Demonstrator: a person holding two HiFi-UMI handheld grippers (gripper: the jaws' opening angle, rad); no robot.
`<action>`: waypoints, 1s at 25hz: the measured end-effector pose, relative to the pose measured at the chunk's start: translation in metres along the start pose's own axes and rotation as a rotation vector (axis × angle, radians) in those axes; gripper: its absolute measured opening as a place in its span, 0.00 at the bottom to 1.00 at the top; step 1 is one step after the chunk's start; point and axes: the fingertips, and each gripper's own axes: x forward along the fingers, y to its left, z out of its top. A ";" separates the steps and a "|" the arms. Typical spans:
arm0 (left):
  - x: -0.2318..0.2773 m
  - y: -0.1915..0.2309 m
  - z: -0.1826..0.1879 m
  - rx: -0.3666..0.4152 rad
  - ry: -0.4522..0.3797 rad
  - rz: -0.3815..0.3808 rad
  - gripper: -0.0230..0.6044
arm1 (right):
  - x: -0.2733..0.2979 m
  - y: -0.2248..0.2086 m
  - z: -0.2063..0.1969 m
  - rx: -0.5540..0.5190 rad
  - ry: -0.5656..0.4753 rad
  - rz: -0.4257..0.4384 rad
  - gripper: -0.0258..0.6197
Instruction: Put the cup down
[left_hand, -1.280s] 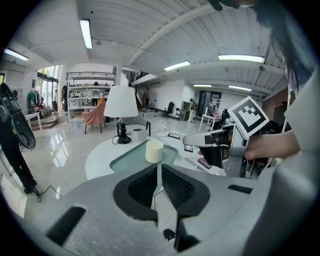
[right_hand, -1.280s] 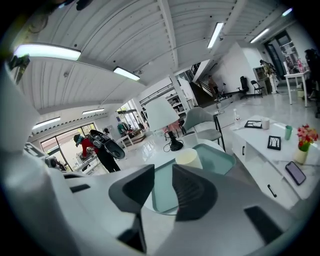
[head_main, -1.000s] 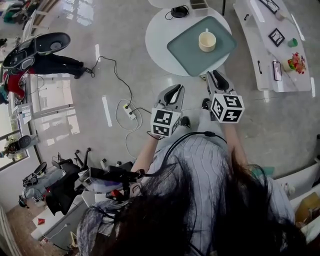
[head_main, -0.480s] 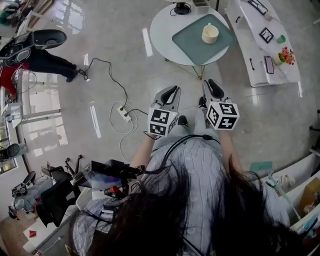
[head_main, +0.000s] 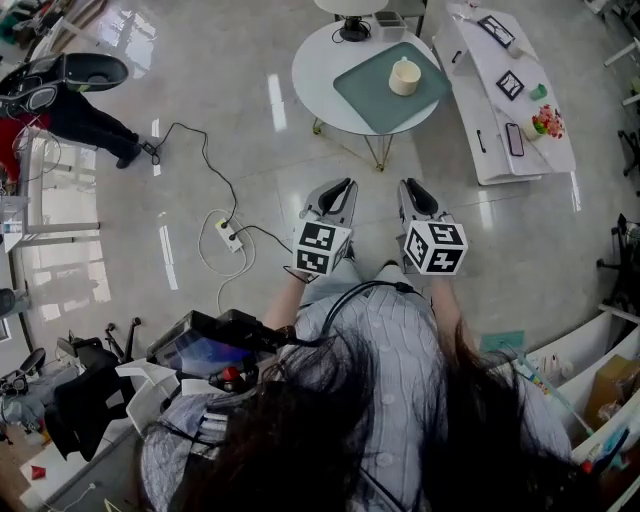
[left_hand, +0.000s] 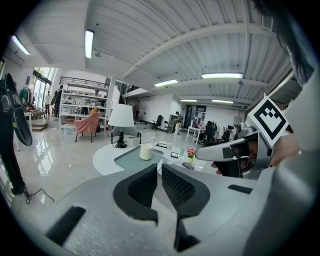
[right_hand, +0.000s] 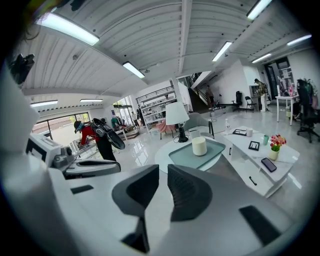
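A cream cup (head_main: 405, 76) stands upright on a grey-green tray (head_main: 365, 95) on the round white table (head_main: 315, 70). Nothing touches it. It shows far ahead of the jaws in the left gripper view as the cup (left_hand: 146, 151) and in the right gripper view as the cup (right_hand: 199, 146). My left gripper (head_main: 340, 185) and right gripper (head_main: 412, 187) are held side by side near the person's body, well short of the table. The left gripper (left_hand: 159, 167) is shut and empty. The right gripper (right_hand: 163, 168) is closing to a thin slit with nothing between its jaws.
A long white bench (head_main: 490, 140) right of the table carries picture frames, a phone and flowers (head_main: 545, 120). A lamp (head_main: 352, 25) stands at the table's far edge. A power strip (head_main: 228, 235) with cables lies on the floor to the left. Equipment crowds the lower left.
The table with the cup has drawn farther away in the head view as the person has backed off. Both grippers stay close to the body, empty.
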 end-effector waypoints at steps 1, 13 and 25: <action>0.000 -0.003 0.002 -0.003 -0.002 0.002 0.07 | -0.003 -0.001 0.001 -0.002 0.003 0.001 0.15; -0.006 -0.062 0.009 0.001 -0.007 0.010 0.07 | -0.046 -0.007 -0.004 -0.037 0.017 0.077 0.14; -0.008 -0.084 0.015 0.028 -0.024 0.023 0.07 | -0.063 -0.006 -0.007 -0.063 -0.009 0.127 0.14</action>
